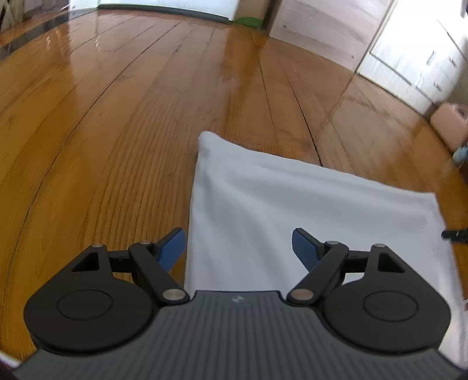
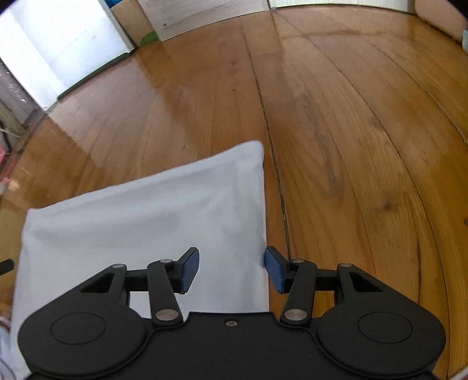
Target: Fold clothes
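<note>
Here a white folded garment [image 1: 307,210] lies flat on the glossy wooden floor [image 1: 117,122], and everything else is placed against it; the cloth forms a rough rectangle with soft creases running from its far corner, and its edges look doubled over.

The left gripper [image 1: 238,248] hangs above the garment's near left edge, its blue-padded fingers [image 1: 171,247] spread wide; one finger sits over bare floor just beside the cloth, the other over the cloth itself, and neither pad presses on the fabric; nothing is held.

The right gripper [image 2: 231,270] hangs above the garment's near right edge; its jaws stand at a middling width and are opening; the cloth's right border runs between the fingers [image 2: 188,270], yet the pads are apart from it and grip nothing.

In the left wrist view a dark tip of the right gripper shows at the garment's far right side; beyond the garment's far edge stand pale cabinets [image 1: 409,58] and a small green object [image 1: 248,21] at the base of the wall; a pinkish box [image 1: 449,125] sits on the floor well beyond the garment's right corner; the pictures are slightly blurred.
</note>
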### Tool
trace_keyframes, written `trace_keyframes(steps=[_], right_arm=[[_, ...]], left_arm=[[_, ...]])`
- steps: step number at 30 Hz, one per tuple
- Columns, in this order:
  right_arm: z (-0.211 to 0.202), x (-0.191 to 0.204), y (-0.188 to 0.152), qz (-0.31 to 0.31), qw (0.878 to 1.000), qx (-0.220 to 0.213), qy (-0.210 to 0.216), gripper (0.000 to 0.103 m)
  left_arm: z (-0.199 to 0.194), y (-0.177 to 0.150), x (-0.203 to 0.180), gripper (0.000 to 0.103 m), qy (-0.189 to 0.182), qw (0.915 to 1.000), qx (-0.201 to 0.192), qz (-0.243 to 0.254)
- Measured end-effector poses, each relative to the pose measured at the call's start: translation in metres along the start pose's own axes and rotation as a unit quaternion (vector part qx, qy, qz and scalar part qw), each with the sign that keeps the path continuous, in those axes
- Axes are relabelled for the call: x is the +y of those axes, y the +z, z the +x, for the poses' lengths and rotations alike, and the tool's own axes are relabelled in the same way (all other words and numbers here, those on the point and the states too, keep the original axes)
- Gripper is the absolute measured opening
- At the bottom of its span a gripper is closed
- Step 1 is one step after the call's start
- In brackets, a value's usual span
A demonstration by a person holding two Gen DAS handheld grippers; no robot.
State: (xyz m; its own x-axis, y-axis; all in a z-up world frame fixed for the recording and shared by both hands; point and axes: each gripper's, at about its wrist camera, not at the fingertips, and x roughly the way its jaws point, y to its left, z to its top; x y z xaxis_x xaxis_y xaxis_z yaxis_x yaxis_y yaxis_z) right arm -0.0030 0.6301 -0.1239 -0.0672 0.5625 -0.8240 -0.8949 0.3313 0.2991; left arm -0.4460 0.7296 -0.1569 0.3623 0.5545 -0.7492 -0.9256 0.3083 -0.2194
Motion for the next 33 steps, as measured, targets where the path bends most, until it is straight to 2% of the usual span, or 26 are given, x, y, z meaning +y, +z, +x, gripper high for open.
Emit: trace_keyframes(steps=[3,6,8,10,11,12,13,14,17,20,23,24,27,29,31,33], right_arm=[[0.007,0.007,0.006,-0.006,1.0,-0.01,-0.013,0.057],[0.014,0.015,0.01,-0.041,0.999,-0.015,-0.031,0.061],[0.018,0.02,0.012,-0.057,0.997,-0.021,-0.044,0.061],[0.023,0.028,0.011,-0.085,0.995,-0.03,-0.051,0.062],[0.025,0.035,0.009,-0.112,0.991,-0.03,-0.063,0.056],[0.025,0.044,0.006,-0.147,0.986,-0.033,-0.07,0.035],[0.023,0.047,0.004,-0.154,0.986,-0.031,-0.058,0.019],[0.021,0.05,0.002,-0.161,0.985,-0.029,-0.049,0.009],[0.008,0.065,-0.007,-0.17,0.982,-0.047,-0.07,0.009],[-0.031,0.076,-0.018,-0.132,0.987,-0.085,-0.025,0.009],[-0.09,0.087,-0.039,-0.113,0.984,-0.134,0.026,0.008],[-0.113,0.089,-0.053,-0.119,0.981,-0.152,0.017,0.007],[-0.182,0.085,-0.1,-0.123,0.972,-0.201,-0.005,0.007],[-0.225,0.07,-0.139,-0.105,0.969,-0.224,0.005,0.007],[-0.257,0.054,-0.181,-0.103,0.968,-0.228,0.025,0.007],[-0.277,0.038,-0.221,-0.098,0.974,-0.201,0.034,0.007]], left_arm=[[0.01,-0.001,-0.002,0.082,0.001,0.9998,-0.003,0.021],[0.021,0.0,0.001,0.082,-0.011,0.9998,0.011,0.008],[0.026,0.0,0.001,0.082,-0.004,0.9999,0.007,-0.008],[0.029,-0.002,-0.009,0.074,0.013,0.9998,0.004,0.011],[0.029,-0.003,-0.016,0.049,0.023,0.9994,0.004,0.028],[0.03,-0.005,-0.023,0.014,0.032,0.9985,0.004,0.045],[0.03,-0.006,-0.028,0.007,0.038,0.9977,0.005,0.055],[0.028,-0.008,-0.033,0.007,0.04,0.9976,0.01,0.055],[0.017,-0.011,-0.041,0.007,0.033,0.9987,0.019,0.034],[-0.018,-0.013,-0.046,0.007,0.004,0.9999,-0.011,0.011],[-0.069,-0.021,-0.053,0.007,-0.008,0.9979,-0.062,0.012],[-0.091,-0.028,-0.056,0.007,-0.008,0.9967,-0.08,0.01],[-0.168,-0.071,-0.056,0.007,-0.006,0.9925,-0.115,-0.042],[-0.211,-0.113,-0.055,0.007,0.005,0.9894,-0.128,-0.069],[-0.246,-0.154,-0.051,0.007,0.02,0.9864,-0.132,-0.096],[-0.265,-0.193,-0.038,0.007,0.021,0.9821,-0.1,-0.158]])
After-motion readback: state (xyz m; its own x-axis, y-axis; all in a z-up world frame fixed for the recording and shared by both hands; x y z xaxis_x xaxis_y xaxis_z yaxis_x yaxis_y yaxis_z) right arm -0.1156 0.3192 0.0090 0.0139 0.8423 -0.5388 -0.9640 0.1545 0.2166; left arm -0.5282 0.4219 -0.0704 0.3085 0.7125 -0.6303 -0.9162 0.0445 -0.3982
